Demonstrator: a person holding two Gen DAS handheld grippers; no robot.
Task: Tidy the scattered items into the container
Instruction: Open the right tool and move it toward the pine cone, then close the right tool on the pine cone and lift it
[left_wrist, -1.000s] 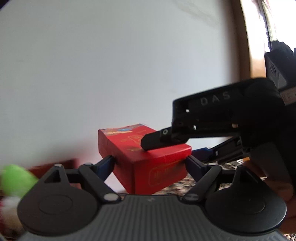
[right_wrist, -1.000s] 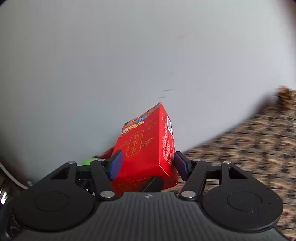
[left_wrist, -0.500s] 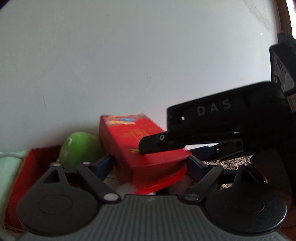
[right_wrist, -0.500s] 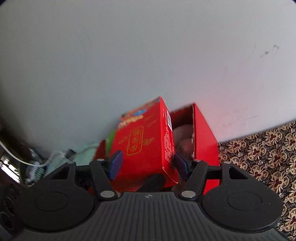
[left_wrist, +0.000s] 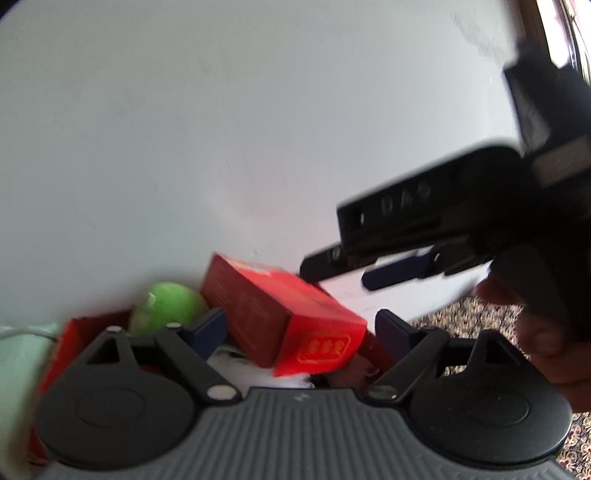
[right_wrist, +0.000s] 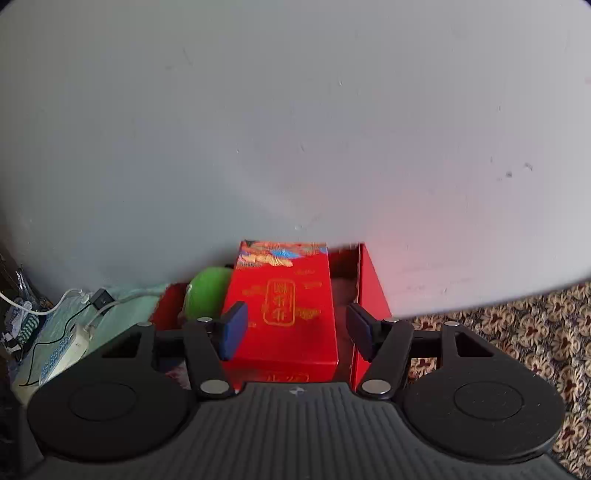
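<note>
A red packet with gold print (right_wrist: 286, 306) lies in the open red container (right_wrist: 371, 291), beside a green ball (right_wrist: 208, 291). It also shows in the left wrist view (left_wrist: 284, 317), tilted, next to the green ball (left_wrist: 166, 306). My right gripper (right_wrist: 295, 328) is open, its fingers on either side of the packet and apart from it. In the left wrist view the right gripper (left_wrist: 351, 269) sits above and right of the packet. My left gripper (left_wrist: 303, 332) is open over the container (left_wrist: 62, 343), not touching the packet.
A grey wall stands right behind the container. A patterned brown cloth (right_wrist: 517, 325) covers the surface to the right. A pale green cloth with white cables and a power strip (right_wrist: 62, 343) lies to the left.
Both grippers carried the packet over to the container. The right gripper opened and let go of it. The packet now rests inside, and the right gripper has drawn back.
</note>
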